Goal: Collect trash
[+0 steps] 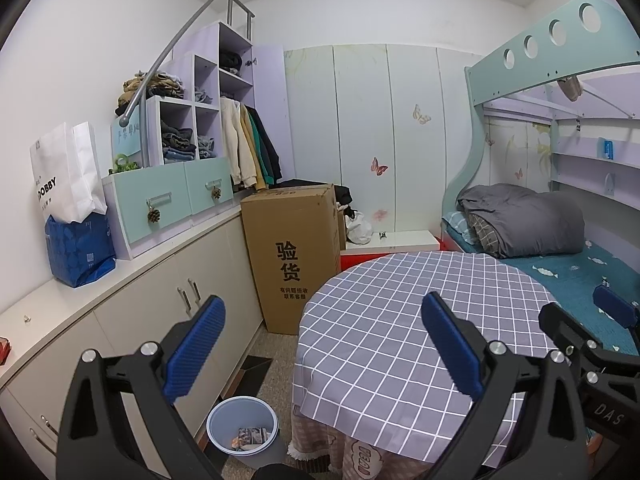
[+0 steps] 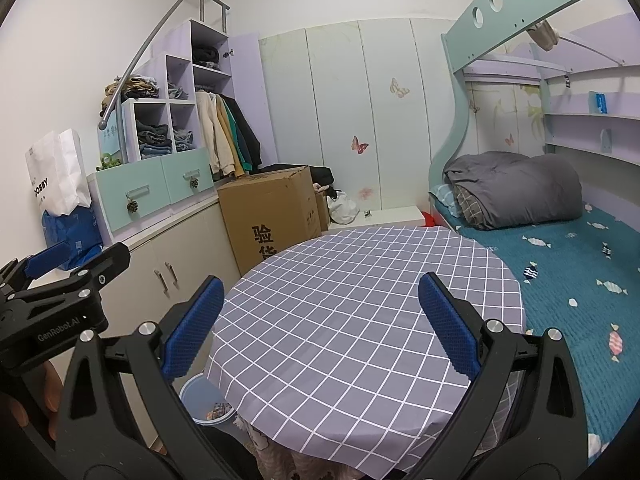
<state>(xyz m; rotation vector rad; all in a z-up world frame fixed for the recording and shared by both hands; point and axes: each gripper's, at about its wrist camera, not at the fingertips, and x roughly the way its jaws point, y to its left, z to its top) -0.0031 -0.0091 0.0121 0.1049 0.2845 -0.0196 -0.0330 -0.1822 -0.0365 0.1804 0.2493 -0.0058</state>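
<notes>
Left gripper (image 1: pixel 322 344) and right gripper (image 2: pixel 320 326), both spread and empty, above checked tablecloth (image 1: pixel 400 320); waste bin (image 1: pixel 224 420) holding trash (image 1: pixel 250 438) on the floor beside it.

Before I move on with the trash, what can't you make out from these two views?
- Trash bin contents: too small in the left view; the tablecloth and right tongs cover the bin in the right view.
- Floor under the table: hidden by the tablecloth, both views.
- Left tongs: open, empty.
</notes>
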